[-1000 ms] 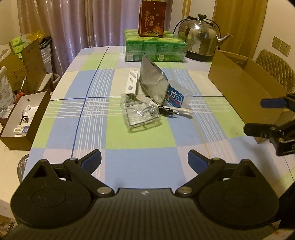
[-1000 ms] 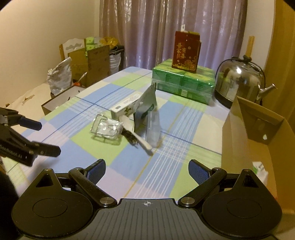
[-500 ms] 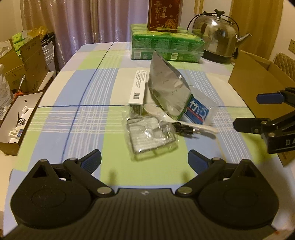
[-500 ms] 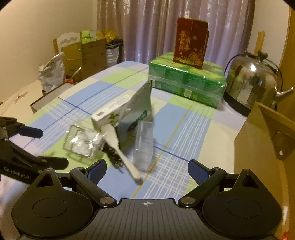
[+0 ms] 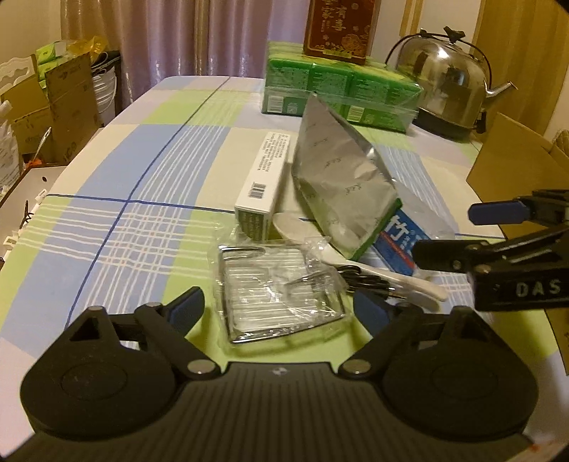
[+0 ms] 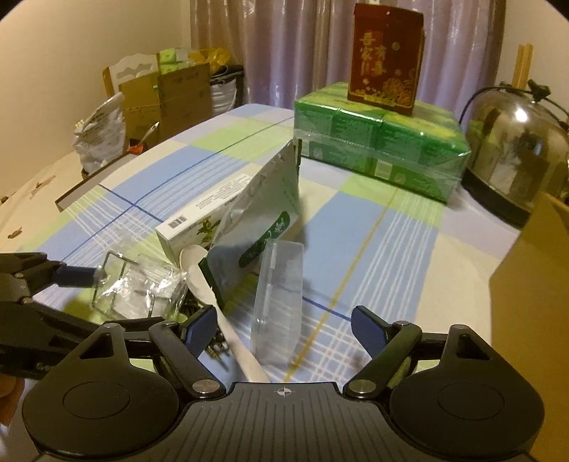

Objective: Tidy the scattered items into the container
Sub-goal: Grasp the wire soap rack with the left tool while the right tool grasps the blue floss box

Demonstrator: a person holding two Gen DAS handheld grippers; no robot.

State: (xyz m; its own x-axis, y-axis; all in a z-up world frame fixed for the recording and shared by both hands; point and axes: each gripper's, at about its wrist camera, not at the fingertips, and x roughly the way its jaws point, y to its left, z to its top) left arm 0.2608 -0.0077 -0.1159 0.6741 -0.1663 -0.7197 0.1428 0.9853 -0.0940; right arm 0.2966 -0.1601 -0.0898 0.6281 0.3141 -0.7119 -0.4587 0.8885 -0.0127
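A pile lies mid-table: a wire rack in clear wrap, a long white box, a silver foil pouch, a white spoon, a blue packet in a clear case and small black clips. My left gripper is open, its fingers either side of the wrapped rack's near end. My right gripper is open too, with the clear case standing between its fingers and the spoon by the left one. The brown cardboard box stands open at the table's right edge.
At the table's far end sit a stack of green packs with a red box on top and a steel kettle. Off the left edge are an open white box and cardboard cartons.
Both grippers have moved forward and down to the pile, from the near table edge to right at the rack and the clear case. Both stay open; the items have not shifted.
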